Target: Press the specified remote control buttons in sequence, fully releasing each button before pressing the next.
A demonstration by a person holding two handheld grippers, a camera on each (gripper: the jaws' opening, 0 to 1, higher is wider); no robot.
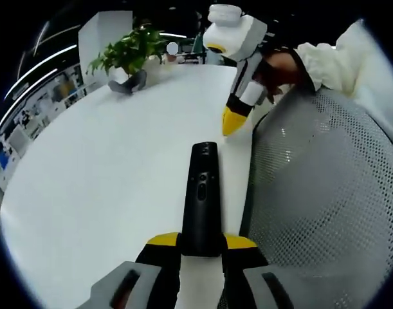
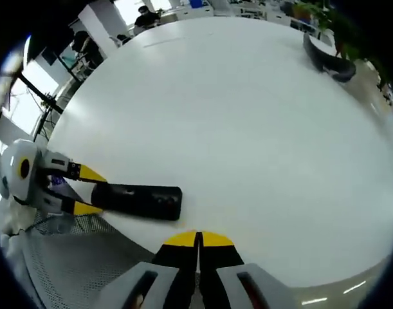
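White bench (image 1: 106, 167) carrying remote (image 1: 201, 199); left gripper (image 1: 201, 248) fingers clamping it. Right gripper (image 2: 197, 239) fingers together, hovering near; should be pressing straight down, releasing fully.

White table (image 2: 247, 129) broad, bare across middle. Black remote (image 1: 201, 199) near edge, mesh chair back (image 1: 325, 193) crowding right. Plant (image 1: 128, 51), dark curved object (image 2: 328, 61) far side.
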